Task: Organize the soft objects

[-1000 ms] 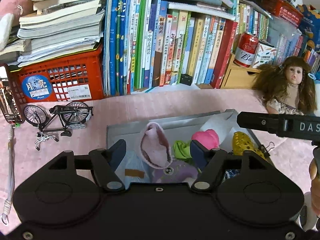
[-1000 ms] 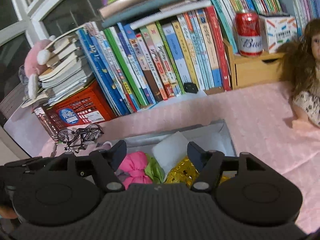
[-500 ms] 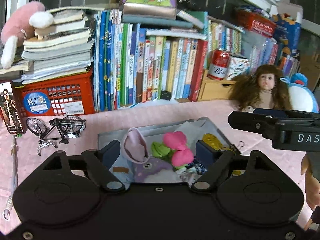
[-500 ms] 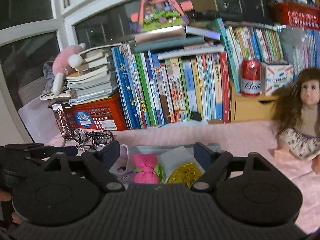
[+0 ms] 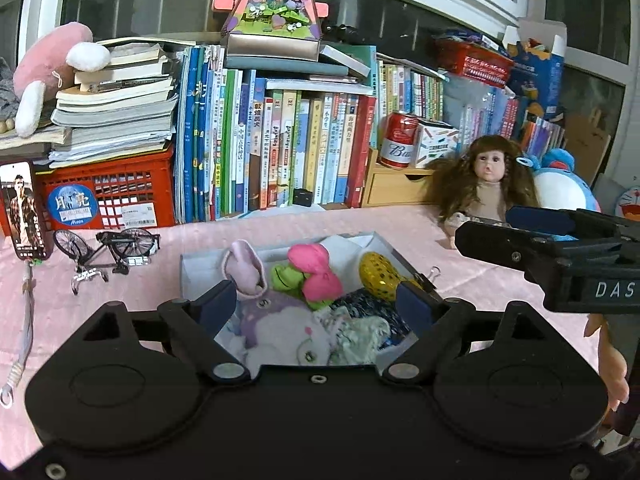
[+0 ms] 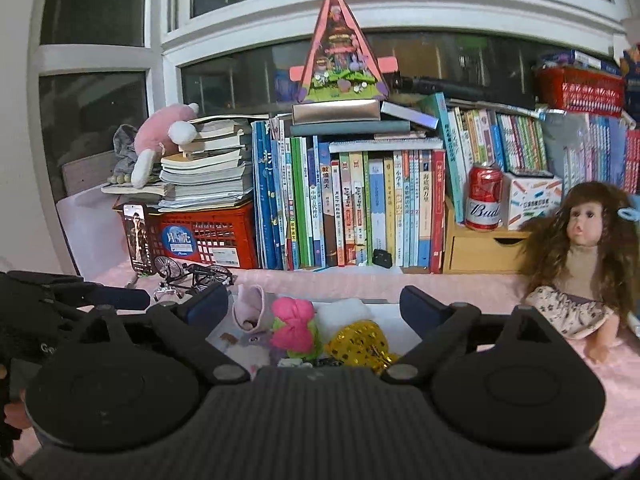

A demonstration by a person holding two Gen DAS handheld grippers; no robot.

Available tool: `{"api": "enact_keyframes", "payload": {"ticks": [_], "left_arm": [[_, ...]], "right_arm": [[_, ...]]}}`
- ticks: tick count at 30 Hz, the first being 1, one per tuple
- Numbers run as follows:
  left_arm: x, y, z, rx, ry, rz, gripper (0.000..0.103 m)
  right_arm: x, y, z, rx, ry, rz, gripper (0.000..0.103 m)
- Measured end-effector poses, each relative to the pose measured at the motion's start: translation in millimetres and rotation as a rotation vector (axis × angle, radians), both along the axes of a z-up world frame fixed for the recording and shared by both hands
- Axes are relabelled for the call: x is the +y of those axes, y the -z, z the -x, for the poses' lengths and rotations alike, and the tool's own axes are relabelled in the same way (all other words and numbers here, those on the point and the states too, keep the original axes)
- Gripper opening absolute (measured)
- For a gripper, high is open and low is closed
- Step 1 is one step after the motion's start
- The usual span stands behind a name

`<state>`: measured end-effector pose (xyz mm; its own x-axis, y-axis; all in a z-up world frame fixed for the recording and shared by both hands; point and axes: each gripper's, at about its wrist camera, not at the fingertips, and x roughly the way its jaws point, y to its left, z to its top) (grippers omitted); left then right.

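A grey box (image 5: pixel 188 270) on the pink cloth holds soft things: a pale pink sock (image 5: pixel 246 266), a pink and green plush (image 5: pixel 314 274), a gold sequin pouch (image 5: pixel 378 276), a purple and white plush (image 5: pixel 280 328) and dark patterned cloth (image 5: pixel 366 306). My left gripper (image 5: pixel 316 300) is open and empty above the near end of the box. My right gripper (image 6: pixel 314 304) is open and empty, also above the box (image 6: pixel 378 300); the pink plush (image 6: pixel 294 326) and gold pouch (image 6: pixel 362 340) show between its fingers. The right gripper appears in the left wrist view (image 5: pixel 532 222).
A brown-haired doll (image 6: pixel 580 264) sits right of the box, with a blue plush (image 5: pixel 564 184) behind it. A model bicycle (image 5: pixel 108 248), a phone (image 5: pixel 24 210) and a red crate (image 5: pixel 108 196) stand to the left. Books (image 5: pixel 280 144), a red can (image 5: pixel 398 140) and a wooden drawer line the back.
Both grippers have lifted and pulled back from the box, so more of the shelf and window shows. Both stay open and empty. The things in the box have not moved.
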<state>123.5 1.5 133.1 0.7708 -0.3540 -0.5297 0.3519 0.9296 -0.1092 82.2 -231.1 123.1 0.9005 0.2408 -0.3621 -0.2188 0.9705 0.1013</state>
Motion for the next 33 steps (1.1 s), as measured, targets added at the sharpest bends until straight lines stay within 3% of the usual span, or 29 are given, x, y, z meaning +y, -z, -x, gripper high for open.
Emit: {"api": "enact_keyframes", "payload": {"ticks": [15, 33], "left_arm": [[8, 16, 60, -0.062, -0.036, 0.02, 0.088], [30, 62, 117, -0.007, -0.132, -0.009, 0.09]], "right_arm": [[-2, 19, 53, -0.055, 0.045, 0.045, 0.102], [9, 60, 109, -0.077, 0.067, 0.116, 0.103]]}}
